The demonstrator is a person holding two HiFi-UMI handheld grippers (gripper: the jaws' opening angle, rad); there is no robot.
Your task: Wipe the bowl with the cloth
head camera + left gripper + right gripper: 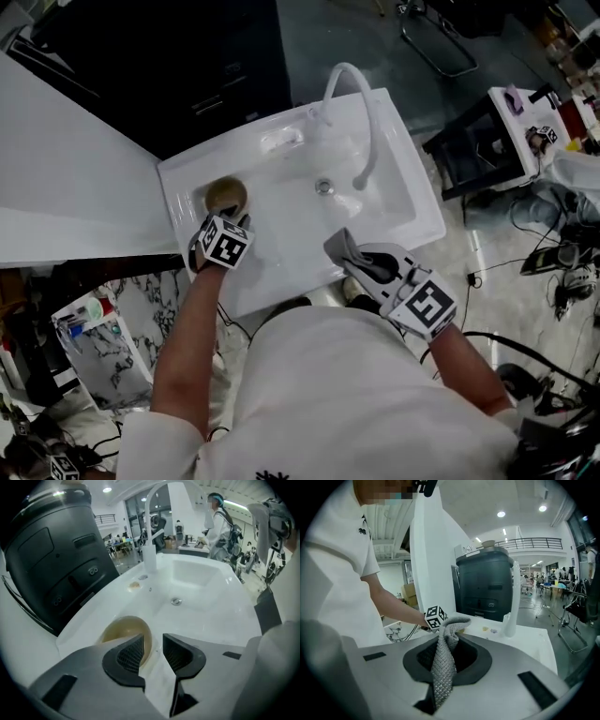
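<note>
1. Head view shows the bowl resting on the left part of the white sink, well apart from the drain.
2. The left gripper hangs just over the near side of the bowl. In the left gripper view its jaws stand apart. Between them I see only a little of the bowl's rim and the white sink surface, and no pad presses on anything, so the bowl is not grasped.
3. The right gripper has its jaws clenched on the grey cloth, which hangs from them in a fold. In the head view this cloth is over the near edge of the sink, apart from the bowl.
4. My judgement is that only the preparation is done: the cloth is picked up. The wiping itself is not yet begun, because the cloth does not touch the bowl.
5. What is left, I think, is to steady the bowl, bring the cloth to it and rub it. I cannot tell whether the bowl is dirty.
</note>
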